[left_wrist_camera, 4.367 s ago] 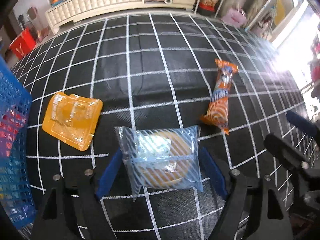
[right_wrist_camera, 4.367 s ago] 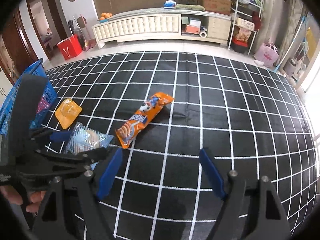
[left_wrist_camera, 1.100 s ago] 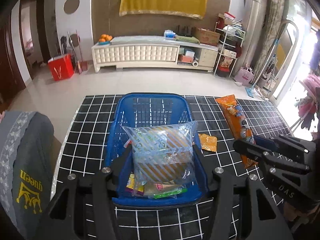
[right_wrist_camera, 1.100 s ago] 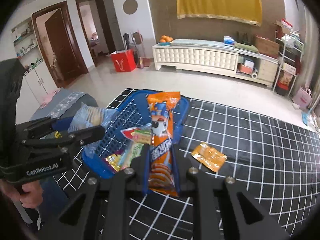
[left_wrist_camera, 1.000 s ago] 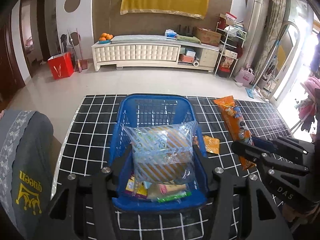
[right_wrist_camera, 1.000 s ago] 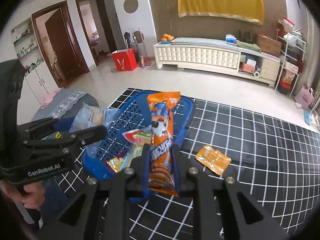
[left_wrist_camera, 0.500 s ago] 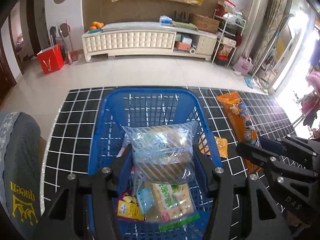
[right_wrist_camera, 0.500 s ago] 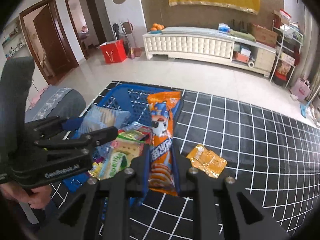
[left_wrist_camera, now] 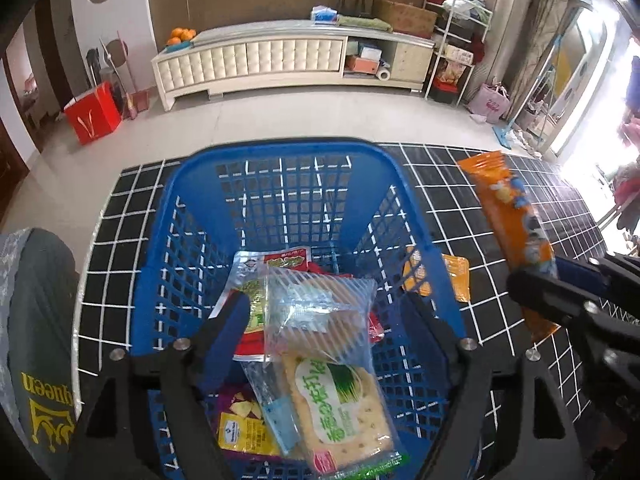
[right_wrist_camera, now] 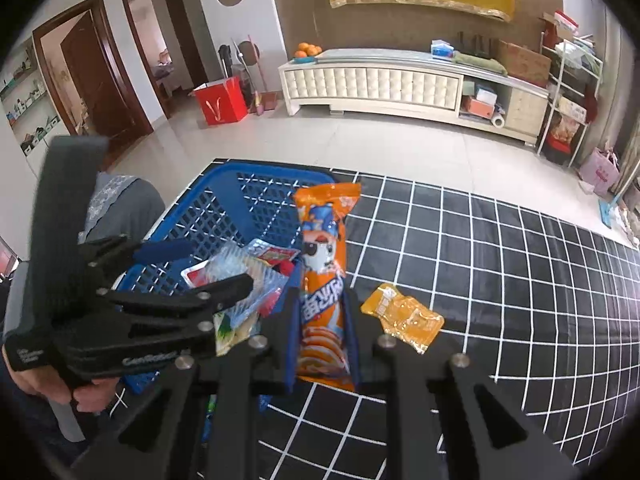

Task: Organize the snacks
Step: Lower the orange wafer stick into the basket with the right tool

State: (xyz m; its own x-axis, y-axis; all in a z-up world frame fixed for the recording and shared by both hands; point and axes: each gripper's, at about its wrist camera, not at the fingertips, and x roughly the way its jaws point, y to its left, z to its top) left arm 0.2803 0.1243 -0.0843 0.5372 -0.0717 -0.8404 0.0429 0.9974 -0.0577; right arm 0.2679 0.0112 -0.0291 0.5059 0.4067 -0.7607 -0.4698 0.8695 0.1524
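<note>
Opening left gripper [left_wrist_camera: 324, 320] fingers flank clear striped crinkly pouch [left_wrist_camera: 320, 312] over blue plastic lattice basket [left_wrist_camera: 276, 160]; right gripper [right_wrist_camera: 322, 316] clenched on long orange glossy wrapper [right_wrist_camera: 322, 280].

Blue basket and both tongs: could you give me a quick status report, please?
Left tongs opening, striped packet dropping free into blue basket. Right tongs shut on orange packet. Yellow packet remains on mat.

A blue lattice basket [left_wrist_camera: 280, 184] fills the middle of the left wrist frame, on a black mat [left_wrist_camera: 440, 184] gridded in white. Inside lie a clear packet striped blue and white [left_wrist_camera: 320, 304] and a green-and-white cracker pack [left_wrist_camera: 340, 400]. At right, an orange wrapper [left_wrist_camera: 516, 220]; lower left, a grey cloth [left_wrist_camera: 36, 320] lettered yellow.
</note>
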